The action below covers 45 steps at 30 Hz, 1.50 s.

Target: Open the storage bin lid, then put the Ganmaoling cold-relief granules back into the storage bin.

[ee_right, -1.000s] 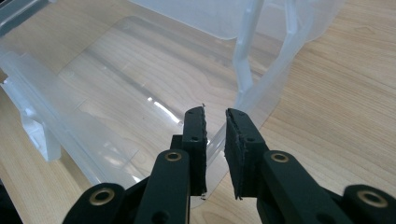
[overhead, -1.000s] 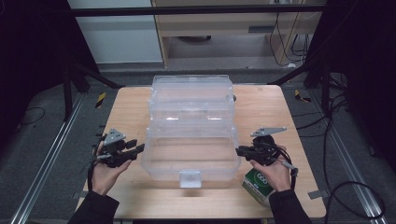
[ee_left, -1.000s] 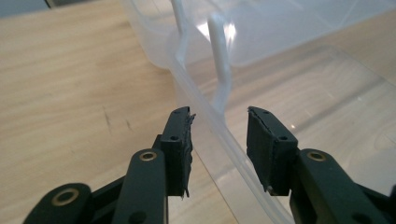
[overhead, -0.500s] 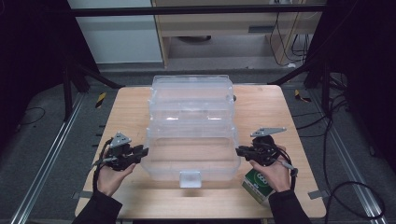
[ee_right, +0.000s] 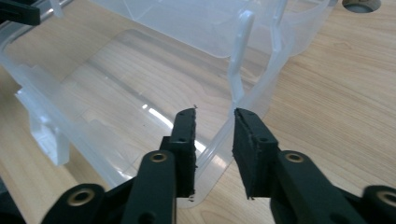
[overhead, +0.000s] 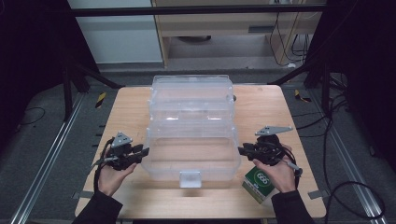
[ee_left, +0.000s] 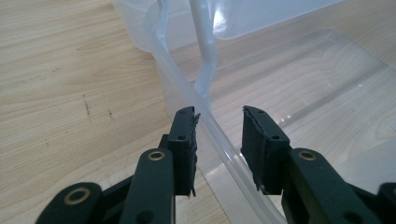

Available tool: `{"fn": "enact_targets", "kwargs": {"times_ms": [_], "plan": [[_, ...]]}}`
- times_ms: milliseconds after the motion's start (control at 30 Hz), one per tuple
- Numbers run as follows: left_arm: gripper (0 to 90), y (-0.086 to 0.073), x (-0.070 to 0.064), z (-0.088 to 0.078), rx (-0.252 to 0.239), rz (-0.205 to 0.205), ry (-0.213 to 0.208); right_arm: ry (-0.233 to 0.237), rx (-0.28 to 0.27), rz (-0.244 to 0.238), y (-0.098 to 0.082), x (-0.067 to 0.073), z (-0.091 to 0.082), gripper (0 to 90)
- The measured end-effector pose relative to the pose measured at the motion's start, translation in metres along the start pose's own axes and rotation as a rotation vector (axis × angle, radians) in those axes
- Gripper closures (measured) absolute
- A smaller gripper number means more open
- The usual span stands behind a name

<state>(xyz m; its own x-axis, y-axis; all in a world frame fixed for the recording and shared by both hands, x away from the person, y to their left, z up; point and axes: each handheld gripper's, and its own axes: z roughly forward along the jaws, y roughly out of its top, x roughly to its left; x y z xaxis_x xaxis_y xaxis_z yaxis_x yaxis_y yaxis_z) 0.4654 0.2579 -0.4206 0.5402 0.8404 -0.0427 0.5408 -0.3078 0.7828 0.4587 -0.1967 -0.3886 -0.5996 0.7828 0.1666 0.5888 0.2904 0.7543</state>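
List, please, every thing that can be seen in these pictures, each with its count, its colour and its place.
Clear plastic box: one, transparent, standing at the far middle of the table.
Clear plastic lid: one, transparent, open on the table in front of the box, with a latch tab at its near edge.
Small carton: one, green and white, near right part of the table, beside the right hand.
Table: one, light wood, under everything.
Left gripper: one, black, at the lid's left rim; the rim passes between its jaws, a gap shows at one pad.
Right gripper: one, black, at the lid's right rim; its jaws have just been opening, the rim between them.
Hands: two, in dark sleeves, at the near edge.
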Motion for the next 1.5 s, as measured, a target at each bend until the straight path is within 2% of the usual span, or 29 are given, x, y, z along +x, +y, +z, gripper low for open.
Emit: {"fn": "enact_targets", "kwargs": {"times_ms": [133, 200, 300, 333, 500, 567, 700, 767, 800, 933, 1167, 1267, 1500], "plan": [[62.7, 0.000, -0.001, 0.000, 0.006, 0.005, 0.009, -0.011, -0.013, 0.008, 0.001, -0.003, -0.011, 61.1], [61.6, 0.000, -0.001, 0.001, 0.010, 0.002, 0.008, -0.015, -0.015, 0.011, 0.000, -0.004, -0.015, 55.1], [60.3, -0.001, -0.001, 0.003, 0.017, 0.004, 0.007, -0.041, 0.055, 0.026, -0.005, -0.006, -0.018, 46.2], [60.1, -0.001, -0.001, 0.003, 0.017, 0.004, 0.007, -0.041, 0.055, 0.026, -0.005, -0.006, -0.018, 46.2], [58.7, 0.000, -0.002, 0.004, 0.024, 0.020, 0.015, -0.079, 0.136, 0.023, -0.011, -0.006, -0.026, 36.3], [58.4, 0.000, -0.002, 0.004, 0.025, 0.022, 0.015, -0.086, 0.143, 0.022, -0.012, -0.006, -0.028, 35.1], [56.9, 0.000, -0.003, 0.004, 0.023, 0.024, 0.014, -0.116, 0.196, 0.007, -0.011, -0.002, -0.034, 30.3], [56.5, 0.000, -0.003, 0.003, 0.023, 0.027, 0.018, -0.118, 0.201, -0.002, -0.011, -0.001, -0.036, 29.9], [55.5, 0.000, -0.004, 0.003, 0.023, 0.031, 0.024, -0.120, 0.226, -0.010, -0.011, 0.003, -0.039, 27.6], [55.0, 0.001, -0.006, 0.004, 0.022, 0.040, 0.025, -0.116, 0.254, -0.026, -0.012, 0.008, -0.041, 24.9], [54.2, 0.000, -0.005, 0.004, 0.029, 0.045, 0.029, -0.112, 0.325, -0.046, -0.016, 0.011, -0.037, 20.7], [53.6, 0.000, -0.006, 0.006, 0.035, 0.050, 0.028, -0.115, 0.381, -0.064, -0.020, 0.012, -0.033, 16.3], [53.3, -0.001, -0.006, 0.007, 0.037, 0.048, 0.025, -0.123, 0.432, -0.070, -0.025, 0.010, -0.028, 13.8]]}}
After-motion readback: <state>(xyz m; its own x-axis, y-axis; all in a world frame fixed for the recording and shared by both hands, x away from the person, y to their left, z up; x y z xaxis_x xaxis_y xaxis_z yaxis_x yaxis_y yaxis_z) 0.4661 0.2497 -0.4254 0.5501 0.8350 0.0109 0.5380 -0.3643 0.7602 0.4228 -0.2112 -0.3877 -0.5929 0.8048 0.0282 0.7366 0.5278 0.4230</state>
